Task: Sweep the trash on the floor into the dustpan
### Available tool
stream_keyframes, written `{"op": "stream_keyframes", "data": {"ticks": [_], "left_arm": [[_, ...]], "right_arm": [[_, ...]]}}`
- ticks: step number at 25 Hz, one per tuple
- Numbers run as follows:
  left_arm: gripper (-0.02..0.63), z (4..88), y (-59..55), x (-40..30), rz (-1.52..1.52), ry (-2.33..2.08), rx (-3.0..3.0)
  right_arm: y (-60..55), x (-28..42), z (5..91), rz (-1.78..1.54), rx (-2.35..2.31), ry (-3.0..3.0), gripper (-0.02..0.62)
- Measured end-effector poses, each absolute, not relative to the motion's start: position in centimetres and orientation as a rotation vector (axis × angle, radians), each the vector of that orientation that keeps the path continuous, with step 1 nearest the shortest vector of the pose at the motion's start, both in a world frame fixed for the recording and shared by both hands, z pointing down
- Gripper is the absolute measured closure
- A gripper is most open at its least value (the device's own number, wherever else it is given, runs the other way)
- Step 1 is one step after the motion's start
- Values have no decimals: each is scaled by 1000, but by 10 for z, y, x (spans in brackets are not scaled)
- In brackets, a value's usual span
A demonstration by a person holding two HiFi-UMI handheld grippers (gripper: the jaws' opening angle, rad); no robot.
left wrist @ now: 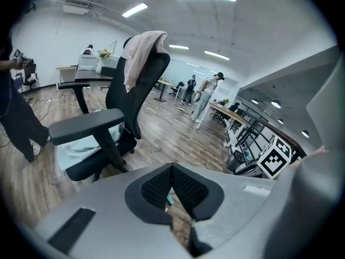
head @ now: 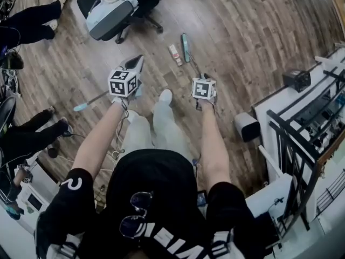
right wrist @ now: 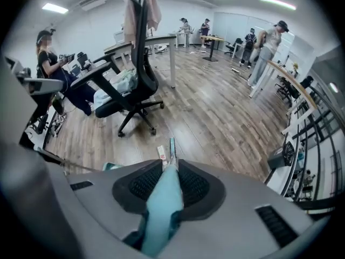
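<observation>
Right claw (head: pixel 203 86): clamped on broom (head: pixel 185 47), its long axis running up-frame beside trash (head: pixel 174 54).
Left claw (head: pixel 128 80): closed on dustpan (head: pixel 133 65), left of trash.

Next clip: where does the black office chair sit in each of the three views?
Head view: chair at the top, left of centre.
Left gripper view: chair left of centre, large and close.
Right gripper view: chair upper left of centre.
Shared landmark: the pale cloth heaped on its seat, visible in all three.
</observation>
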State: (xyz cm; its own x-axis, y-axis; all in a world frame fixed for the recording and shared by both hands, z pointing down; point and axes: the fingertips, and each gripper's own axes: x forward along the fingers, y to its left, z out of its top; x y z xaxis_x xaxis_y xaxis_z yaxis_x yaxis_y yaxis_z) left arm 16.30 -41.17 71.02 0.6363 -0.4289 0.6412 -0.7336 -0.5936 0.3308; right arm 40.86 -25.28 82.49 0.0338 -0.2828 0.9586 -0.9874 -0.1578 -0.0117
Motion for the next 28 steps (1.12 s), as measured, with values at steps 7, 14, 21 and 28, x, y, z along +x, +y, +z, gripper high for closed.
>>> {"op": "stream_keyframes", "data": {"ticks": [7,14,21,28], "left_arm": [[607,716,-398,131,686,-946,2233],[607,712,-379,93,666,-977,2219],[607,717,-339,26,668,-1012,2191],[607,711,-305,-54,660,-1069,2171]], "right_arm": [[-254,369,821,994,1431,-1415,510],[-231,334,822,992,1386,-1448,510],[-196,276,826,997,1341,-1476,511],[-158,203,828,998,1283,-1492,510]]}}
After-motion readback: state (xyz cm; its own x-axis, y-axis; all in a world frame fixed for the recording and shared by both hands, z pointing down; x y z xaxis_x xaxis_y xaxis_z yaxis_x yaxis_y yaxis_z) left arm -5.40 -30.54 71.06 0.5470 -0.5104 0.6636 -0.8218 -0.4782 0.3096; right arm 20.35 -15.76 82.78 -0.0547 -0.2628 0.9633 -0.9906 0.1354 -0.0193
